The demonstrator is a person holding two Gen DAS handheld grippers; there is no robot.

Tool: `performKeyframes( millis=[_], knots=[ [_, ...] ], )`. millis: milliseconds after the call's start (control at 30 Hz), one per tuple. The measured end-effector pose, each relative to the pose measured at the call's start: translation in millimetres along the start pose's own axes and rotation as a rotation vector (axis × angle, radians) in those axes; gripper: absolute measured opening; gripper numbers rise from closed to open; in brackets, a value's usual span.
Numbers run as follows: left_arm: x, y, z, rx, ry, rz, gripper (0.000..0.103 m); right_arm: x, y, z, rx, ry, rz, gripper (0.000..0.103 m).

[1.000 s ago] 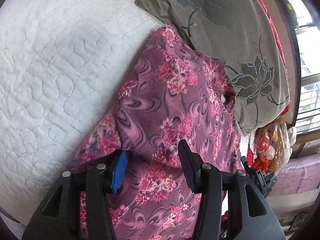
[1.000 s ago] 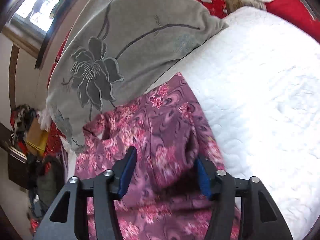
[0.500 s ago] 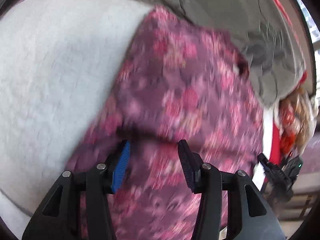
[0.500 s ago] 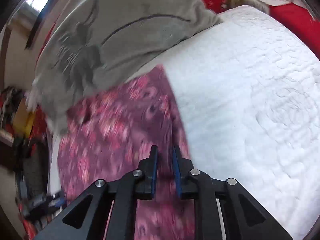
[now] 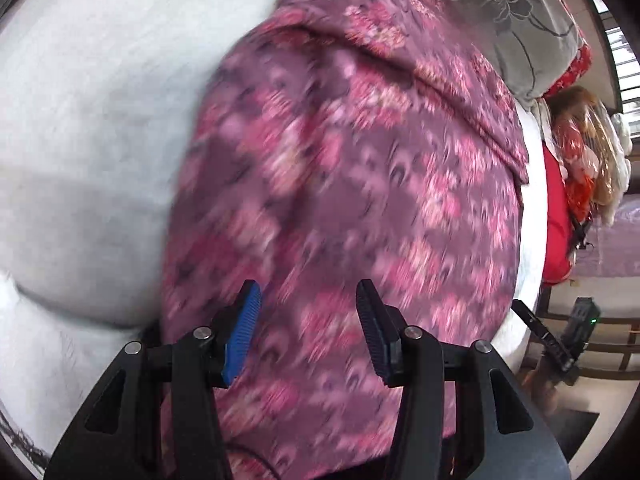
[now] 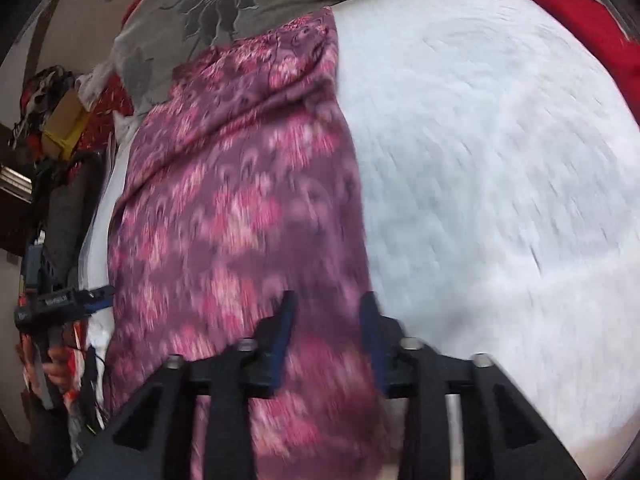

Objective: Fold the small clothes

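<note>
Since the earlier frames both tools have swept toward the near end of the garment [image 5: 340,184], so far more of its length now stretches away ahead of them. The left tool [image 5: 308,332] is partly spread with nothing pinched; the right tool [image 6: 326,340] is opening, cloth under it but not gripped. The garment lies long on the white bed [image 6: 500,160], its far end against the grey pillow [image 6: 224,4]. This suggests 1 fold is laid and the near edge is next. No readable writing shows.
</note>
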State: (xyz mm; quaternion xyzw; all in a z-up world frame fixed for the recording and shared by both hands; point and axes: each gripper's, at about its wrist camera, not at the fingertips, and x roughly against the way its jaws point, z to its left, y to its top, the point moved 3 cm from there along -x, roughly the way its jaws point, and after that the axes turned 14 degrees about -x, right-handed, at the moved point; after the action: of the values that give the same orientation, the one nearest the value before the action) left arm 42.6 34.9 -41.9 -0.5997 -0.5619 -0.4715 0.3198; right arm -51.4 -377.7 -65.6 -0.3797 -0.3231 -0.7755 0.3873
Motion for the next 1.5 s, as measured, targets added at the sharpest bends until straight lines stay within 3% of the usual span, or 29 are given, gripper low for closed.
performKeyframes(
  millis=[133,233,467,667,700,733,767,800,833,900,1200,1500],
  knots=[
    [17.2,-34.2,22.8,0.007,-0.004,0.0,0.048,6.0,-36.9,-28.4,-0.001,-0.006,0.003,0.052],
    [25.3,-61.2,42.9,0.038,-0.034,0.019,0.048,2.2,-61.7,-55.1,-0.064,0.05,0.032,0.052],
    [15.6,-105.9,58.7,0.101,-0.179,0.06,0.048,-22.7,-89.5,-101.8,-0.312,0.368,0.108,0.056],
    [23.7,-115.9,45.9,0.061,-0.205,0.035,0.048,-49.1,-107.0,-92.6,-0.352,0.569,0.215,0.058],
    [23.7,-118.0,41.6,0.039,-0.192,0.046,0.043,-47.4,-109.4,-87.6,-0.332,0.595,0.221,0.058],
    [23.1,-119.1,39.3,0.023,-0.172,0.05,0.027,-43.0,-112.0,-81.3,-0.295,0.614,0.221,0.054],
    [22.7,-120.8,35.9,0.002,-0.141,0.056,0.019,-37.3,-114.4,-75.8,-0.254,0.621,0.214,0.041],
    [23.0,-122.4,33.8,-0.018,-0.112,0.06,0.007,-31.4,-114.9,-69.1,-0.212,0.619,0.204,0.019],
    [23.9,-123.7,33.4,-0.023,-0.102,0.059,0.004,-24.5,-114.2,-66.0,-0.183,0.614,0.194,0.01],
    [29.6,-125.1,34.8,-0.011,-0.133,0.043,0.003,-6.1,-110.2,-60.4,-0.128,0.598,0.155,0.007],
    [66.6,-93.4,32.2,0.07,-0.361,-0.159,0.002,63.6,-65.6,-26.1,-0.075,0.689,-0.039,0.005],
    [83.1,-21.4,35.7,0.124,-0.433,-0.31,0.003,74.1,-3.9,12.5,-0.113,0.736,-0.135,0.006]
  ],
)
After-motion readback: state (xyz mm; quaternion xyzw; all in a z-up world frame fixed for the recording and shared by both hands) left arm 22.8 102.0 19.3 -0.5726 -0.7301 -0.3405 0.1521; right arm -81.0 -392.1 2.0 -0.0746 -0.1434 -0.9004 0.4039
